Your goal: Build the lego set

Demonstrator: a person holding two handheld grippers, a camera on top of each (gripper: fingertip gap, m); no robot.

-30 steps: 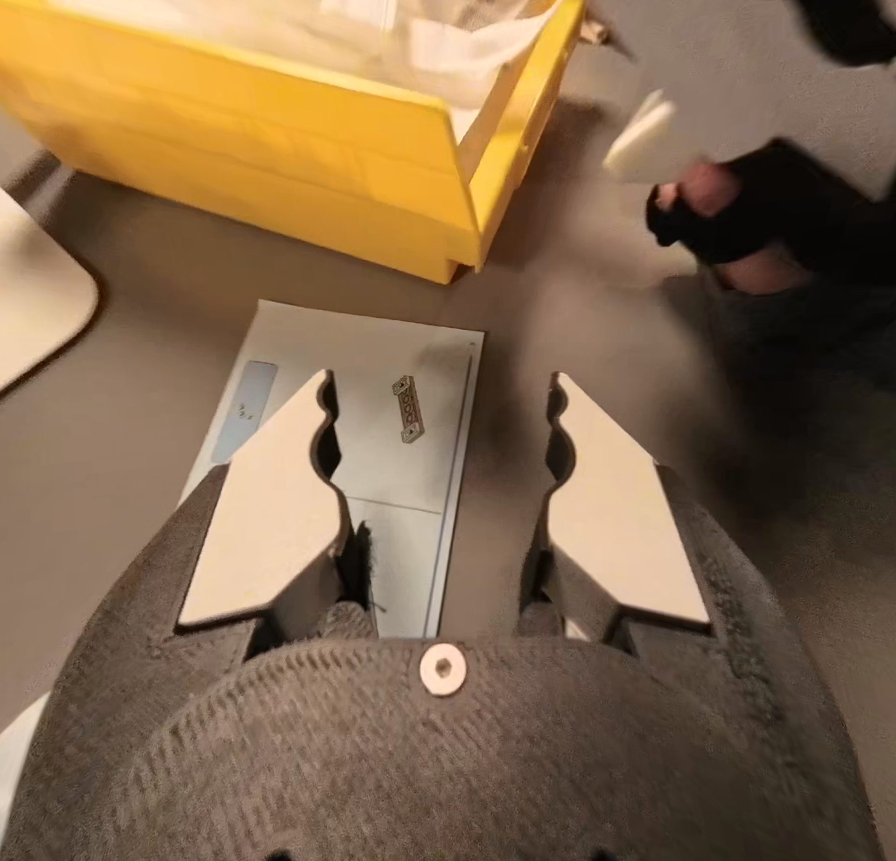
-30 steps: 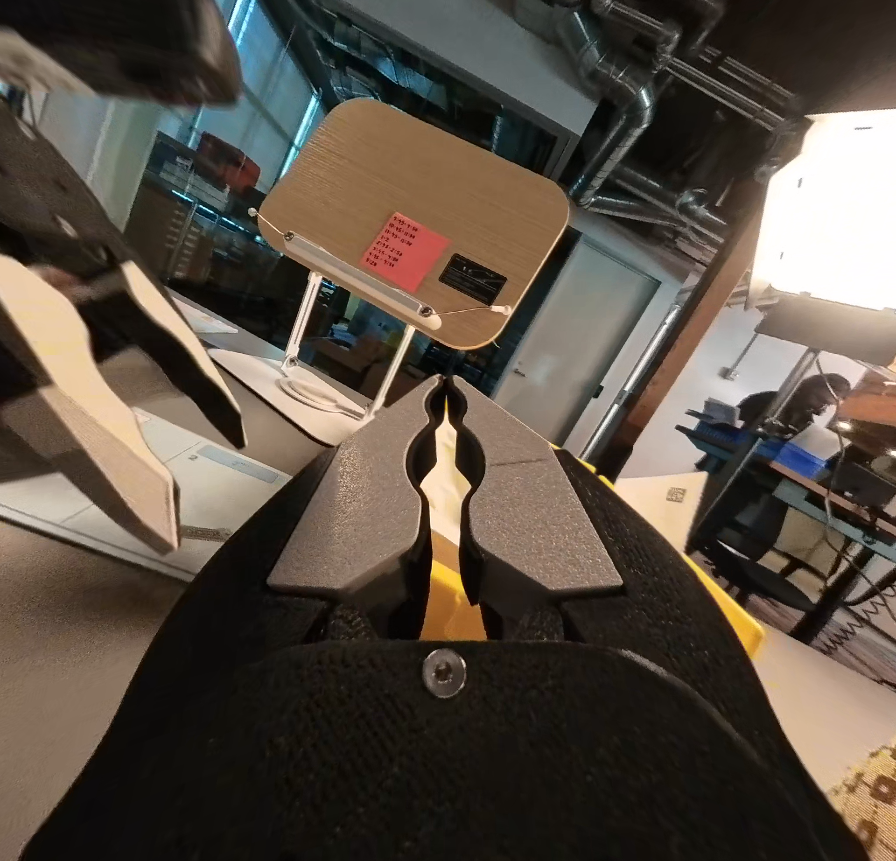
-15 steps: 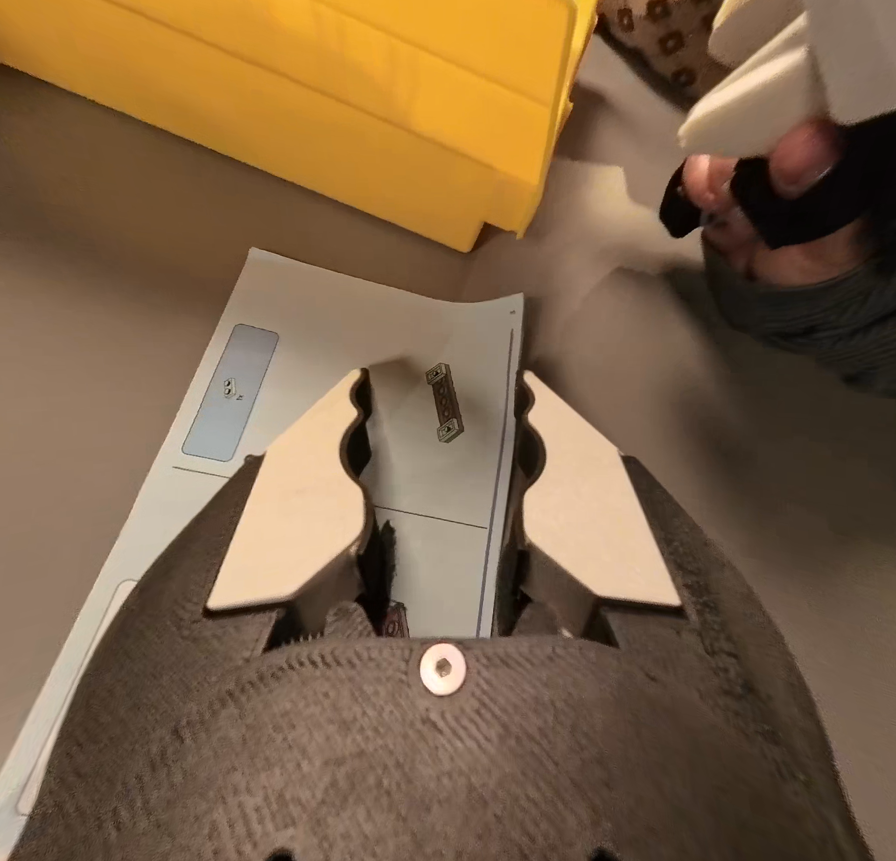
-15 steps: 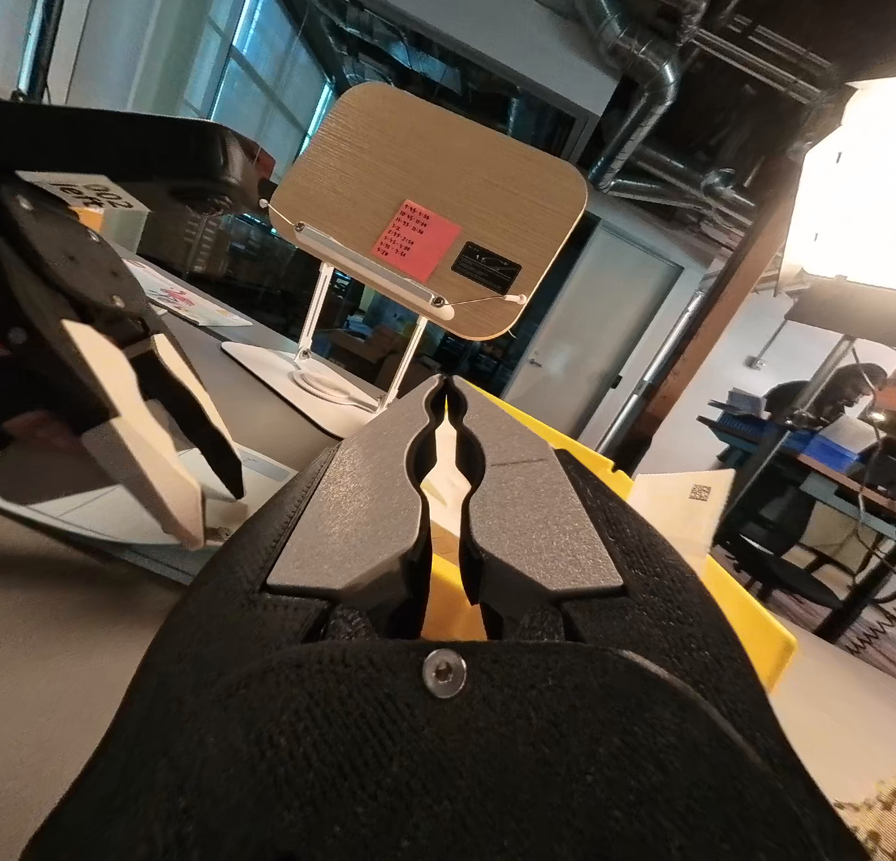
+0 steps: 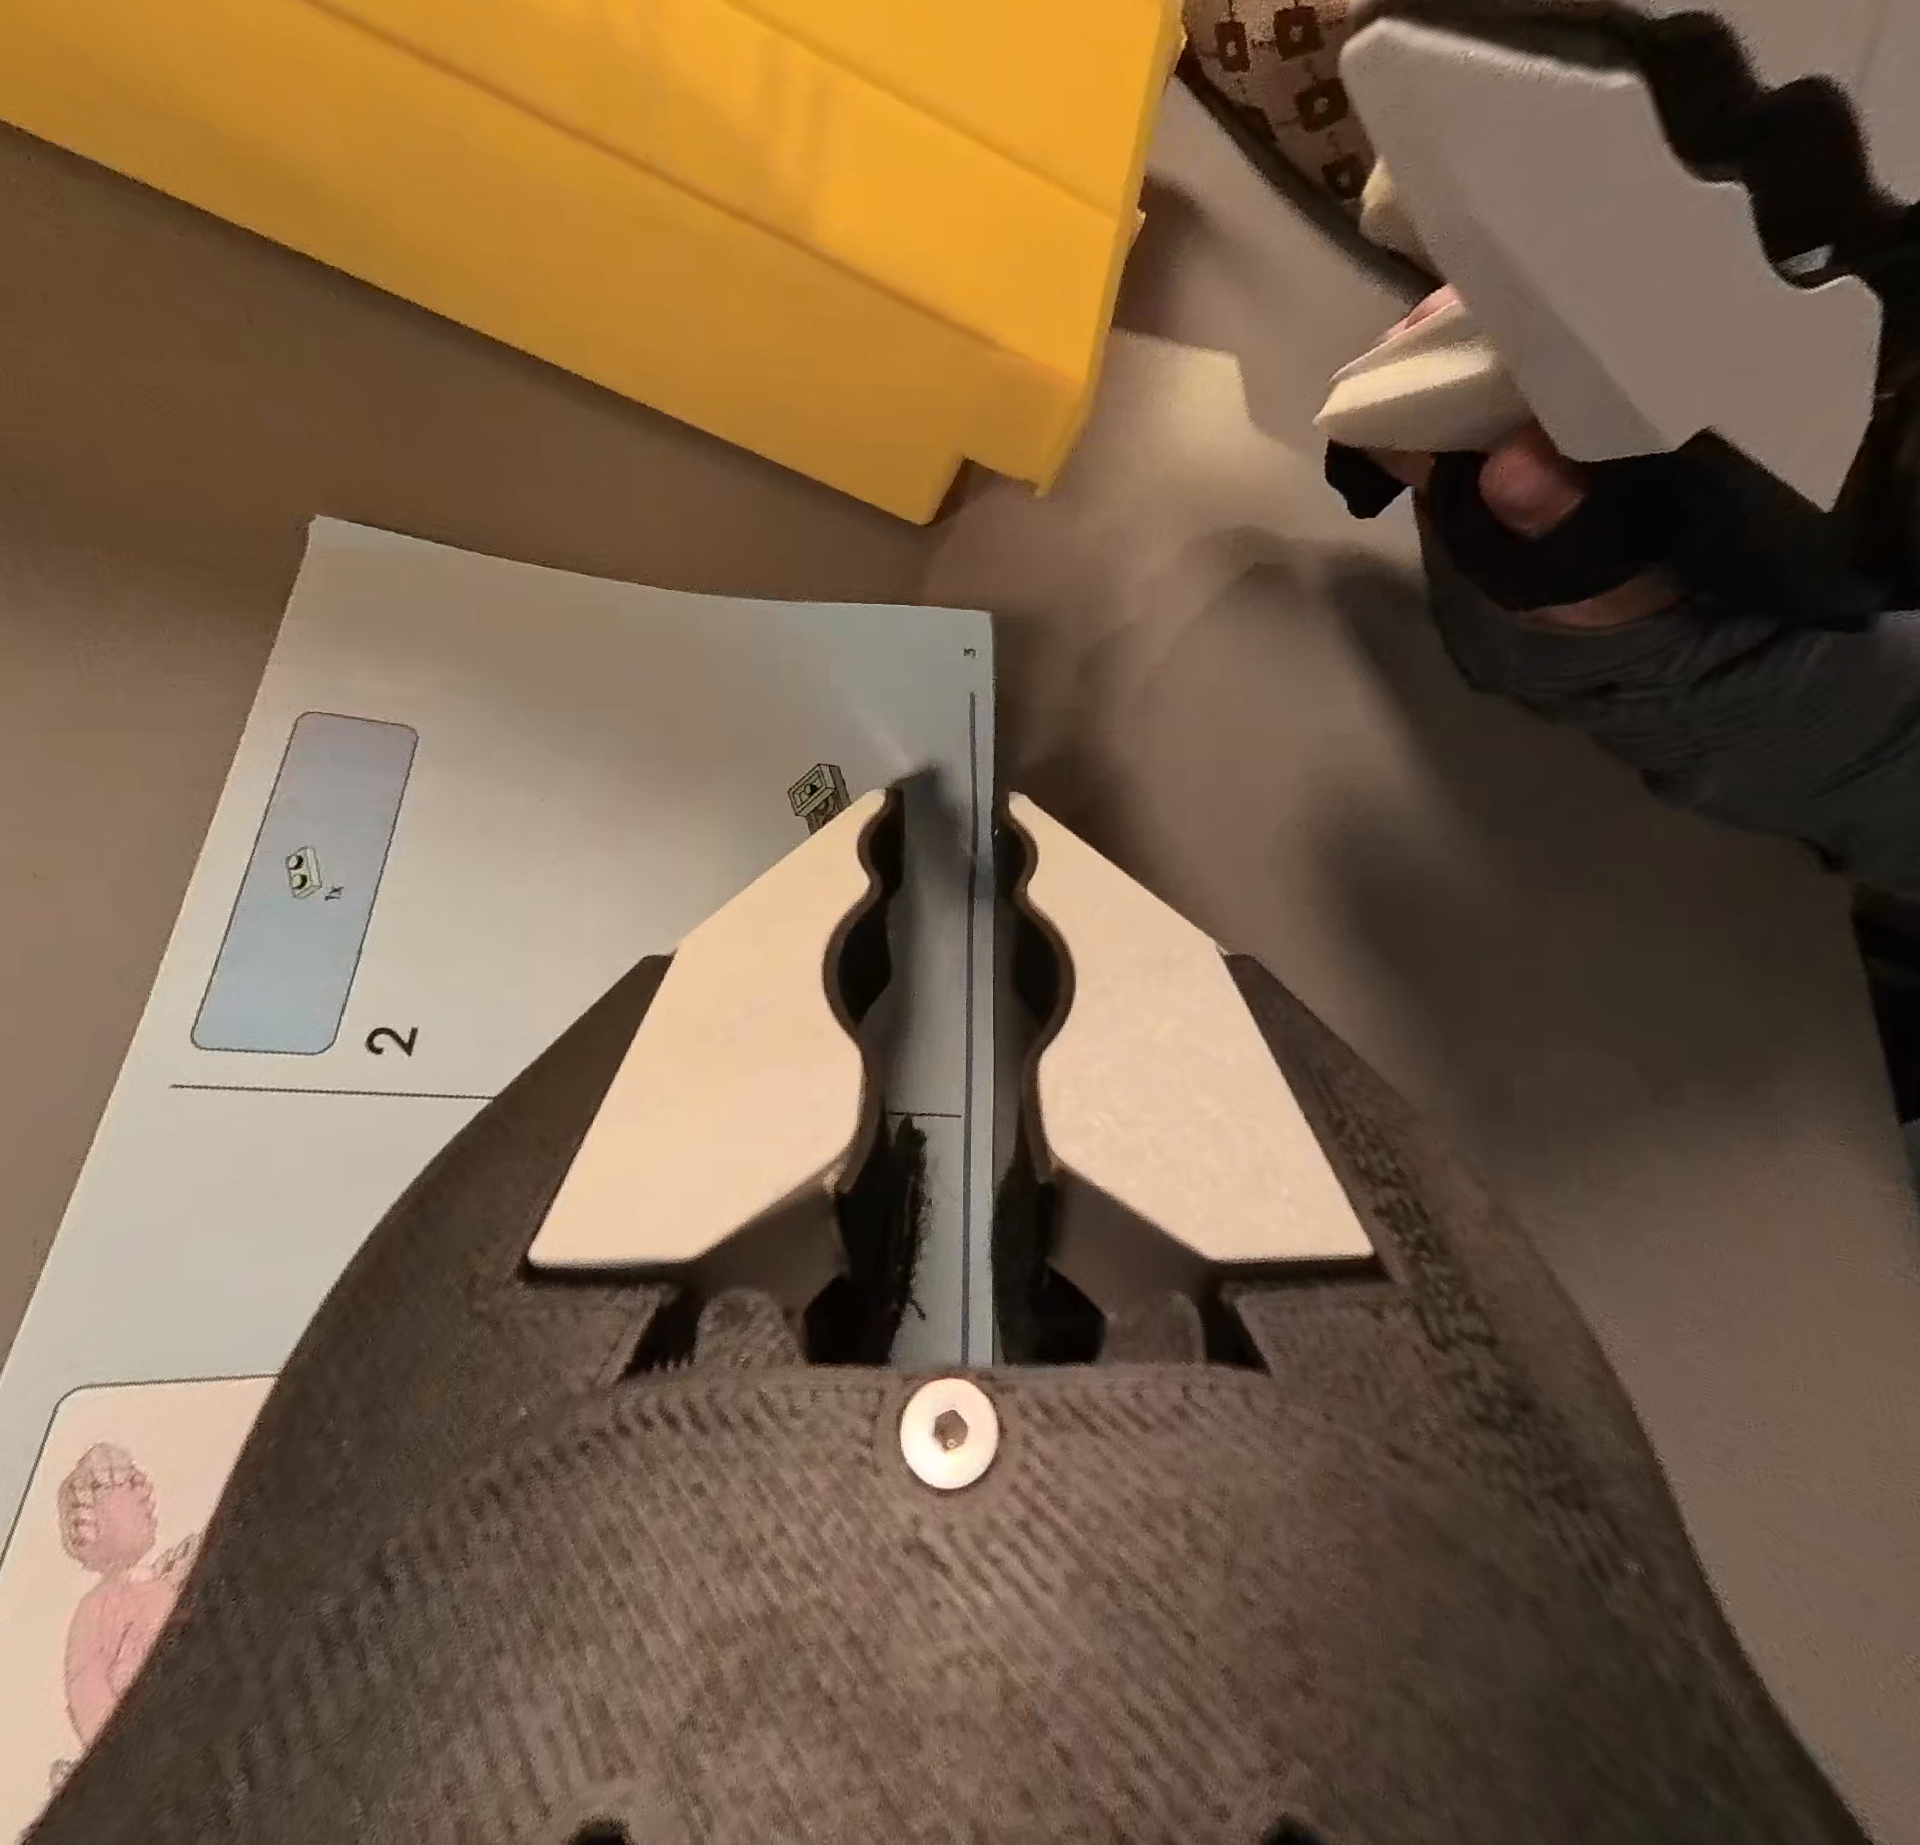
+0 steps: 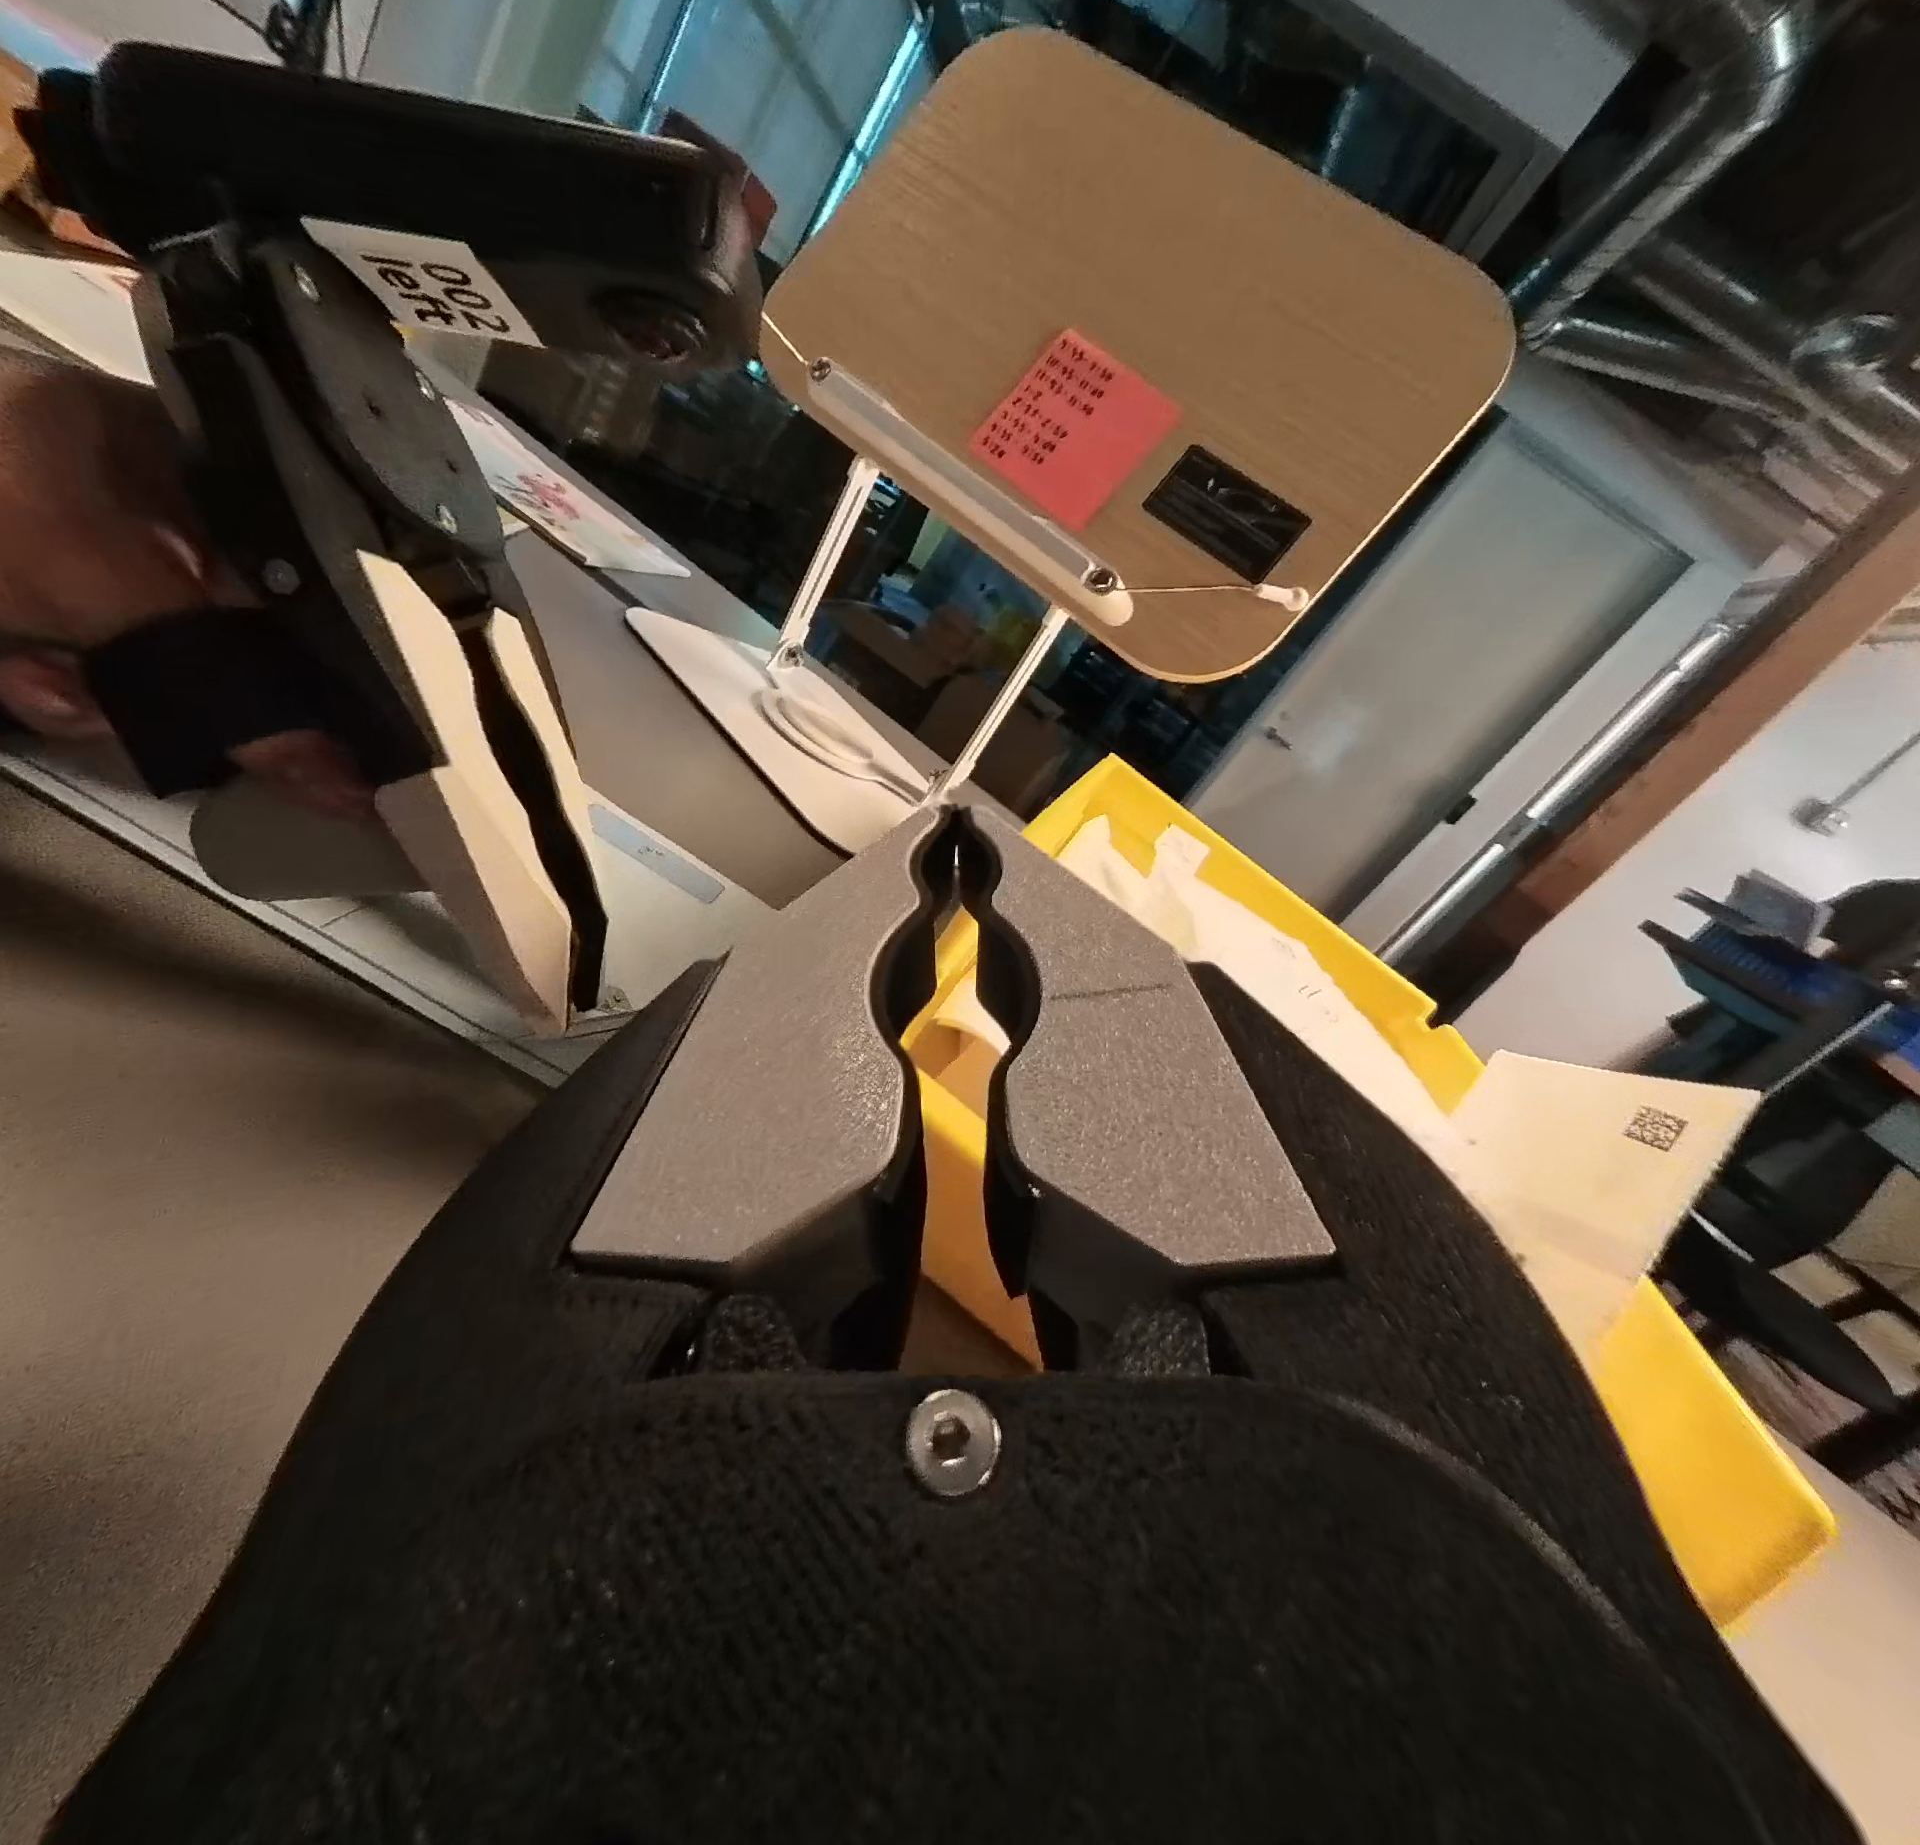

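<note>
On the grey table (image 5: 260,361), the left gripper (image 5: 948,808) pinched the booklet's (image 5: 582,756) edge; the right gripper (image 6: 953,816) hung shut, holding nothing.

The left gripper (image 5: 948,808) has narrowed from wide open to a slim gap and come down onto the right edge of the instruction sheet (image 5: 582,756), whose corner now lifts. The yellow bin (image 5: 644,164) has slid upward in the left wrist view, and the right gripper (image 5: 1382,81) looms nearer at top right.
</note>
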